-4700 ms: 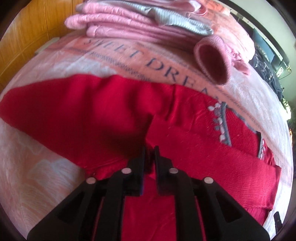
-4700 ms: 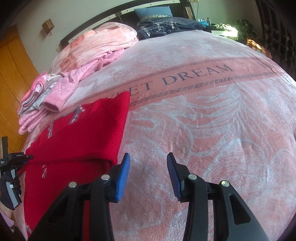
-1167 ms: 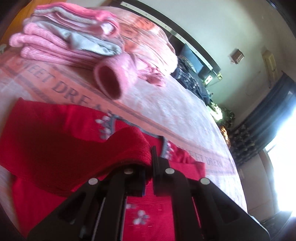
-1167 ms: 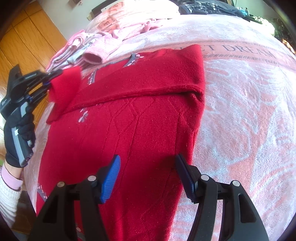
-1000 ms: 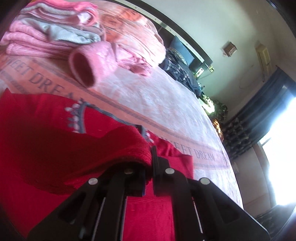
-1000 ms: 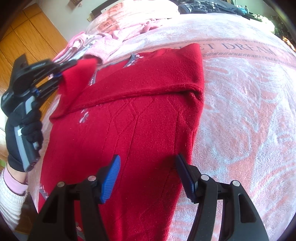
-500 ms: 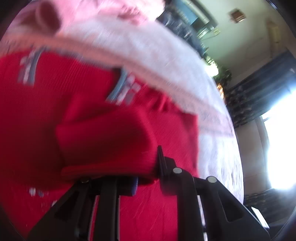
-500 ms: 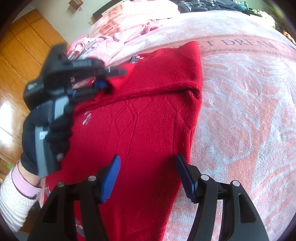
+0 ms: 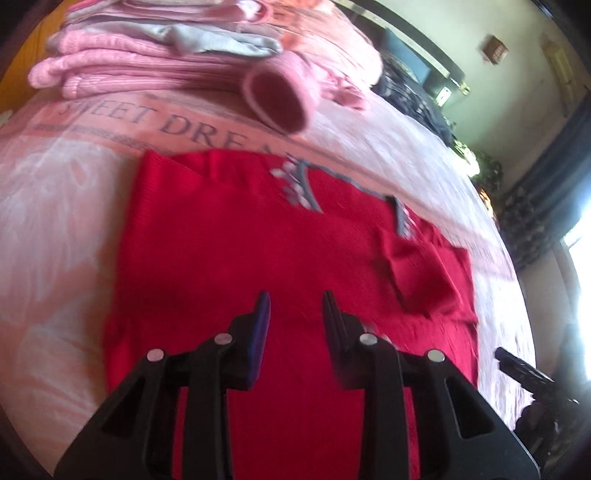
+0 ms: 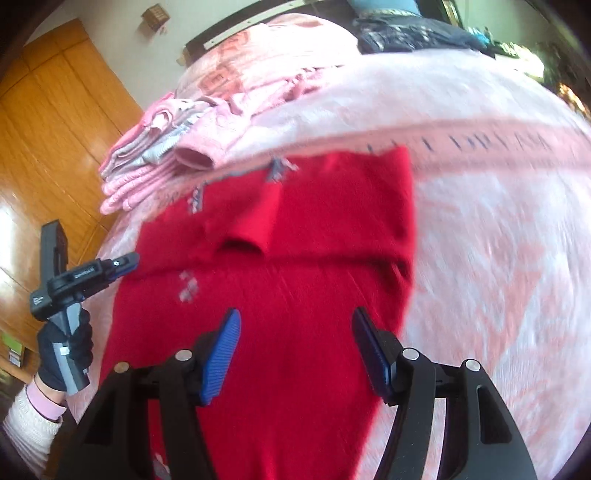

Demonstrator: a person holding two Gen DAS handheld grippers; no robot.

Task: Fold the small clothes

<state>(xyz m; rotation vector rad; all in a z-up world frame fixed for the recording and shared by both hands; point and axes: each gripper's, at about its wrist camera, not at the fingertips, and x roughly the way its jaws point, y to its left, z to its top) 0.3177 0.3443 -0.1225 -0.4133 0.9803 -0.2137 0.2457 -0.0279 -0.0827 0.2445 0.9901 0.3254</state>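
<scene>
A red knitted sweater [image 9: 236, 258] [image 10: 303, 295] with grey trim at the collar lies flat on the pink bed blanket [image 9: 55, 206]. Both sleeves are folded across its chest; the left sleeve's cuff [image 10: 255, 221] rests near the middle. My left gripper [image 9: 295, 314] hovers open over the sweater's body with nothing between its fingers. It also shows at the left of the right wrist view as the left gripper [image 10: 125, 260], held by a gloved hand [image 10: 66, 354]. My right gripper [image 10: 295, 332] stands open above the sweater's lower part, empty.
A stack of folded pink and grey clothes [image 9: 147, 55] [image 10: 159, 158] sits on the blanket beyond the collar, with a pink sleeve opening [image 9: 277, 99] facing me. A crumpled pink blanket [image 10: 266, 70] and dark clothes [image 10: 406, 33] lie further back. Wooden cupboards [image 10: 55, 129] stand left.
My left gripper carried the left sleeve across the chest, let it go and drew back to the left, now open. The right gripper stayed open and shifted slightly.
</scene>
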